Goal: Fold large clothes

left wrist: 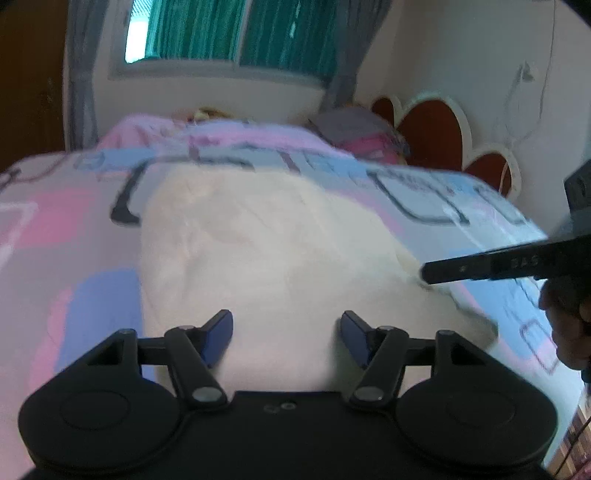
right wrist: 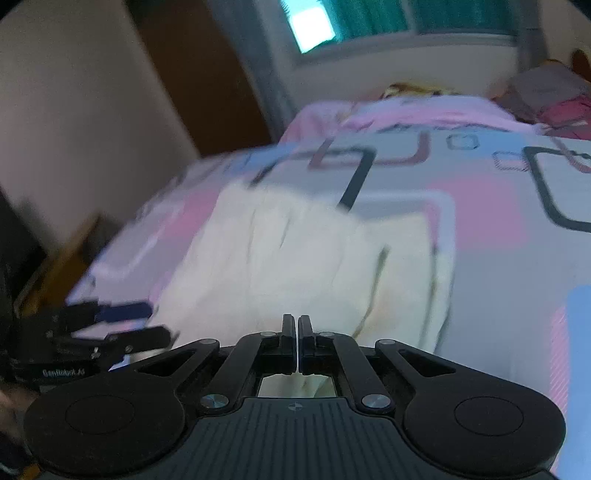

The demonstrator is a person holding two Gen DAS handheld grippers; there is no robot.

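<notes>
A large cream garment (left wrist: 266,251) lies spread on the bed; it also shows in the right wrist view (right wrist: 295,251) with creases. My left gripper (left wrist: 286,332) is open and empty, hovering just above the garment's near part. It also shows at the lower left of the right wrist view (right wrist: 147,325), jaws apart. My right gripper (right wrist: 297,332) is shut with its jaws together over the garment's near edge; no cloth shows between the tips. In the left wrist view it (left wrist: 428,271) reaches in from the right at the garment's right edge.
The bed sheet (left wrist: 66,229) has pink, blue and grey squares. A pink blanket (left wrist: 229,136) and pillows (left wrist: 369,140) lie at the far end under a window (left wrist: 229,33). A red flower headboard (left wrist: 436,136) stands far right. A brown door (right wrist: 207,81) and wall are left.
</notes>
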